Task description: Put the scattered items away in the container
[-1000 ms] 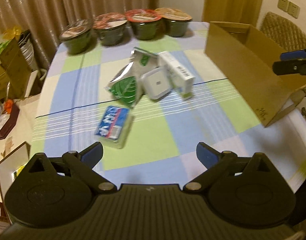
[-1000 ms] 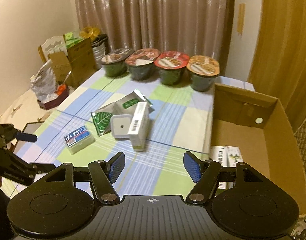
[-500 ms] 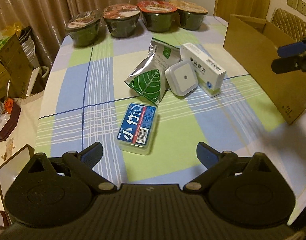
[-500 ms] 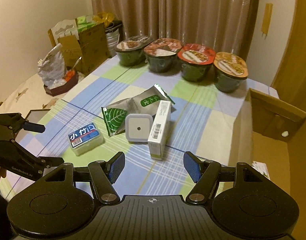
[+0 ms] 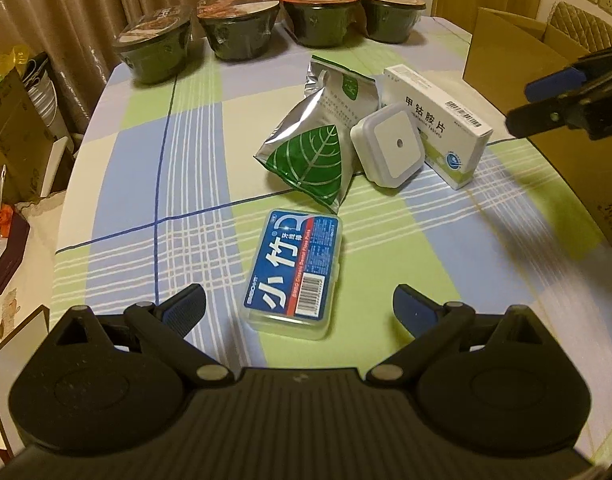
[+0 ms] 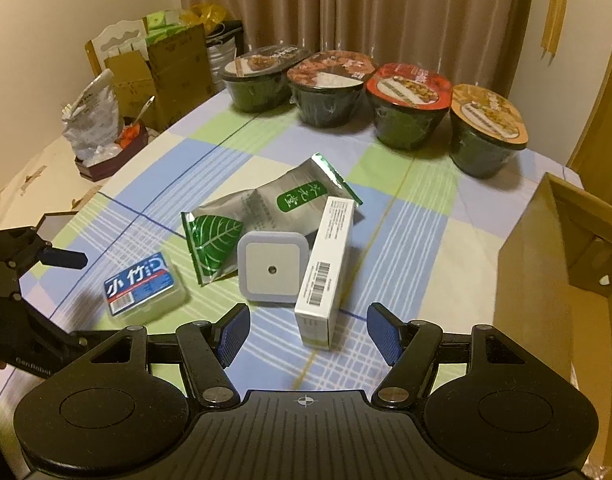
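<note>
My left gripper hangs over the checked cloth, jaws wide apart, the clear floss box with its blue label lying just between the tips; it sat farther ahead a second ago. My right gripper is spread open too, the white carton on its long edge just in front, nearer than before. Touching the carton is a rounded square night light, propped against a crinkled foil pouch. The cardboard box stands on the cloth at my right. Four lidded noodle bowls line the far edge before brown curtains.
</note>
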A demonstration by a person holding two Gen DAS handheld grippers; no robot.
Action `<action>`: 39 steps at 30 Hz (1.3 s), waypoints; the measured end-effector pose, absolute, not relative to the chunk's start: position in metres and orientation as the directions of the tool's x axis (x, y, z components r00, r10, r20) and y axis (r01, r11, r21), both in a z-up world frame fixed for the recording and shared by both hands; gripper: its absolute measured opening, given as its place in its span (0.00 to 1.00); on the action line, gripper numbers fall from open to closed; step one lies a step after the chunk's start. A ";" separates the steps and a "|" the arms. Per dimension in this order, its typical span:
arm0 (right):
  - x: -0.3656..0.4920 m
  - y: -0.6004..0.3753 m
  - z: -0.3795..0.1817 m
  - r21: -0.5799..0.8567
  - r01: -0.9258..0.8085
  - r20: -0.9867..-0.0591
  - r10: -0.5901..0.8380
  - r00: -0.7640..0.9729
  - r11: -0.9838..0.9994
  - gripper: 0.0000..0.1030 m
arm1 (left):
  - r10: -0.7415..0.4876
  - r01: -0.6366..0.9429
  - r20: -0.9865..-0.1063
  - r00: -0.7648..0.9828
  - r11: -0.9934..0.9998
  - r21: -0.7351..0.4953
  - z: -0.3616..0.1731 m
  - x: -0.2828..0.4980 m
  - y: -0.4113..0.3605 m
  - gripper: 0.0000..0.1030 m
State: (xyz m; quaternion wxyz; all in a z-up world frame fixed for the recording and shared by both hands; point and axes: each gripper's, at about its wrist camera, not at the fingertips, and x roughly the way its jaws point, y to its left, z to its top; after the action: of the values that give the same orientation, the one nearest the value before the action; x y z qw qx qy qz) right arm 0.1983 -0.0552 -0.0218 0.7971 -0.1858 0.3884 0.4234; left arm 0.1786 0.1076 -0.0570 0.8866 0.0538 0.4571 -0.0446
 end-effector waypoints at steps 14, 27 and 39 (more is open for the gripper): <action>0.234 -0.019 -0.053 0.024 -0.799 -0.812 0.478 0.335 0.600 0.68 | -0.067 0.165 -0.817 0.573 0.986 0.034 -0.072 0.201 0.118 0.92; 0.254 0.000 -0.073 0.008 -0.786 -0.841 0.430 0.328 0.618 0.39 | -0.097 0.198 -0.836 0.541 0.980 0.015 -0.087 0.216 0.122 0.56; 0.224 -0.041 -0.070 0.076 -0.758 -0.851 0.438 0.288 0.648 0.27 | -0.134 0.278 -0.855 0.501 0.961 0.012 -0.074 0.195 0.082 0.52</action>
State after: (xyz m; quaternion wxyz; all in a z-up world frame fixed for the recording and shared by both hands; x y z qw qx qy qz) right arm 0.2238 -0.0411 -0.0704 0.7834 -0.1745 0.4584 0.3816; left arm 0.1948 0.0822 -0.0744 0.8632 0.0740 0.4849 -0.1193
